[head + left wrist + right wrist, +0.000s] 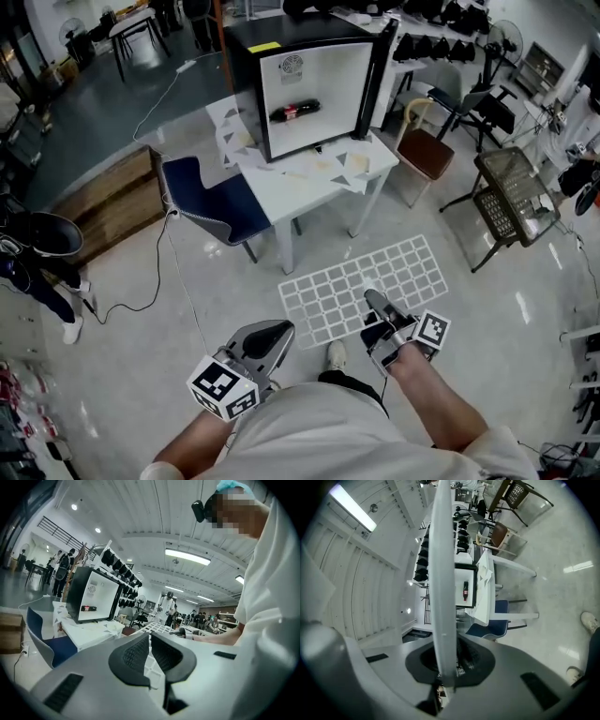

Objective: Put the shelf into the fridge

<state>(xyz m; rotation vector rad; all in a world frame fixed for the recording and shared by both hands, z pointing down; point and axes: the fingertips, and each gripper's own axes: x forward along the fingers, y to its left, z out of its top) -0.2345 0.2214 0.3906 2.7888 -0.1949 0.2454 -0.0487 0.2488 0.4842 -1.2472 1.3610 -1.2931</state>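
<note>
The white grid shelf hangs flat above the floor in front of me, my right gripper shut on its near edge. In the right gripper view the shelf runs edge-on as a white bar between the jaws of the right gripper. The black mini fridge stands on a white table ahead, door open, a cola bottle lying inside. My left gripper is low at the left, shut and holding nothing. In its own view the left gripper points toward the fridge and the shelf.
A blue chair stands left of the table, a brown chair at its right. A mesh chair is further right. A cable trails over the floor by a wooden box. Paper scraps lie on the table.
</note>
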